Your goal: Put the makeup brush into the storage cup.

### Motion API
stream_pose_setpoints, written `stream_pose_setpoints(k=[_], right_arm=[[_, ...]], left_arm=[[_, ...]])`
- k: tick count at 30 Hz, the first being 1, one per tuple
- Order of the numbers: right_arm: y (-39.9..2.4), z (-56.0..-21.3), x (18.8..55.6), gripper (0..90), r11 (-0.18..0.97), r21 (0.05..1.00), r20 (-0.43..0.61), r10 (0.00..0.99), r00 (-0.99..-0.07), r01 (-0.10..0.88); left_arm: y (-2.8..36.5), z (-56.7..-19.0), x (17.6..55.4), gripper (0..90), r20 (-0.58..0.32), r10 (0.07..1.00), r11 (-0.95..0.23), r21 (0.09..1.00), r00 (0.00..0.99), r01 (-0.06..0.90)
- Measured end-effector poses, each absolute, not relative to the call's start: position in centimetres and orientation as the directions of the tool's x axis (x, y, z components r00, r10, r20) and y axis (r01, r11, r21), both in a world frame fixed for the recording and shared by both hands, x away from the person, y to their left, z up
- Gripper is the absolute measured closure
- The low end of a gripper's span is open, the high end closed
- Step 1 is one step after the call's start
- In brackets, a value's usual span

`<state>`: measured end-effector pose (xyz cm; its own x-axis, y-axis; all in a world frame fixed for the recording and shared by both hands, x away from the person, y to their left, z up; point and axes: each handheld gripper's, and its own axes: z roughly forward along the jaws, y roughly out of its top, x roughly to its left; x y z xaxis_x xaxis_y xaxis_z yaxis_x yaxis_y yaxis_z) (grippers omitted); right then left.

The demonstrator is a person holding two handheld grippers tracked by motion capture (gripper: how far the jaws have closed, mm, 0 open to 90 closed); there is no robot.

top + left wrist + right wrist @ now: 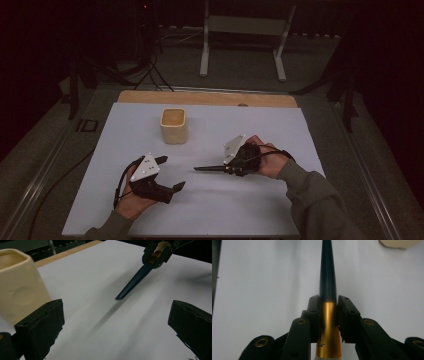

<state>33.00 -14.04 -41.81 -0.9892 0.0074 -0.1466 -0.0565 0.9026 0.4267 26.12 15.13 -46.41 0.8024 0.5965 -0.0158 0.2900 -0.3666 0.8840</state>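
Right gripper view: claw (328, 315) clamps unlabelled pen (327, 277).

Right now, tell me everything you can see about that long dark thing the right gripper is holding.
The dark tapered stick is slim and smooth, dark blue-black along its length, with a shiny copper-gold band near the held end and a pale section behind that. It narrows toward a slanted tip. The right gripper has its jaws shut on the gold band. It is held low over the white sheet, pointing toward the left gripper; whether the tip touches the sheet is unclear.
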Motion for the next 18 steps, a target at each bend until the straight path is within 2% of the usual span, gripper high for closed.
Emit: stream_pose_setpoints(k=[9, 10, 12, 18], right_arm=[[-13.1, -41.5, 32.3, 73.1, 0.898, 0.431, -0.143, -0.030, -0.989, -0.090], [-13.0, -41.5, 32.3, 73.0, 0.896, 0.434, -0.139, -0.033, -0.990, -0.091], [-12.8, -41.4, 32.2, 73.1, 0.894, 0.437, -0.135, -0.047, -0.990, -0.102], [-12.1, -41.3, 31.8, 73.0, 0.893, 0.434, -0.127, -0.073, -0.989, -0.122]], left_arm=[[12.8, -46.4, 26.9, 6.4, -0.014, 0.559, -0.380, 0.884, 0.829, 0.271], [12.8, -46.4, 26.9, 7.7, -0.014, 0.559, -0.380, 0.884, 0.829, 0.271], [12.1, -46.5, 27.1, 16.2, -0.025, 0.520, -0.383, 0.887, 0.854, 0.258], [11.0, -46.5, 27.3, 21.1, -0.015, 0.488, -0.408, 0.880, 0.873, 0.243]])
